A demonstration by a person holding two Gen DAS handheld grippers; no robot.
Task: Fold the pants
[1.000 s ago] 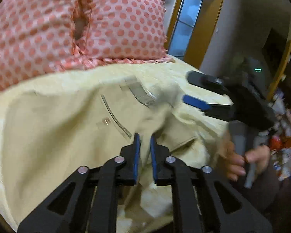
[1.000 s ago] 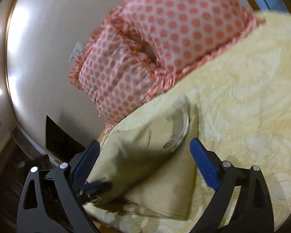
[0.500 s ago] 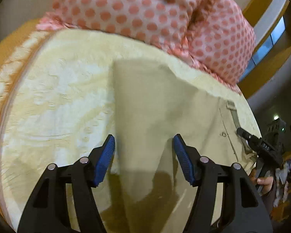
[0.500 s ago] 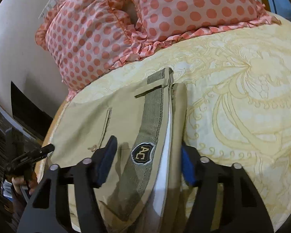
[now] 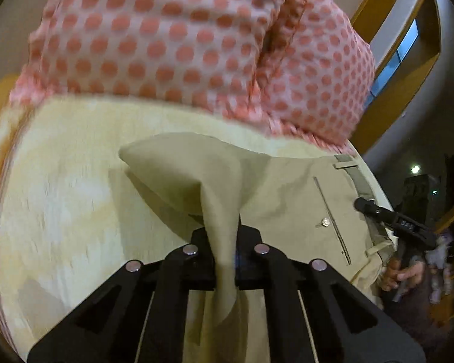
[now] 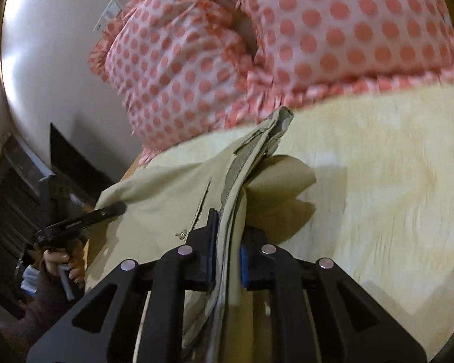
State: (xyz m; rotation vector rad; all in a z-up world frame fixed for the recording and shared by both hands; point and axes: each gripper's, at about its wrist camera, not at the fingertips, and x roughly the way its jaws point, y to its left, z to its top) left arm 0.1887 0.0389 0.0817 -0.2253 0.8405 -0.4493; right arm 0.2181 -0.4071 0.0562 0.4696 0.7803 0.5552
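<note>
Left gripper (image 5: 225, 242) clamped on a pinched ridge of the pants (image 5: 290, 199), cloth running up between the fingers and fanning out ahead of them into a lifted peak; right gripper (image 6: 228, 236) clamped on the waistband (image 6: 251, 163) edge, stacked layers running straight ahead from the tips. Pants lie mostly flat on the bedspread (image 5: 60, 199), just ahead of and beside both pairs of fingers, back pocket button (image 5: 326, 221) to the right of the left fingers. Fabric looks light, soft, limp, drapes and creases wherever it's pinched, probably not slippery; waistband is thicker and stiffer so likely the firmer hold, thin leg cloth should be gripped at an edge or fold through all layers or one layer may slide out. Bedspread is pale yellow, patterned, soft, gives under pressure. Beyond the fingertips two pink polka-dot pillows (image 5: 172, 42) against a plain wall (image 6: 51, 69); wooden door frame (image 5: 387, 90) far right of left fingers, both views motion-blurred
</note>
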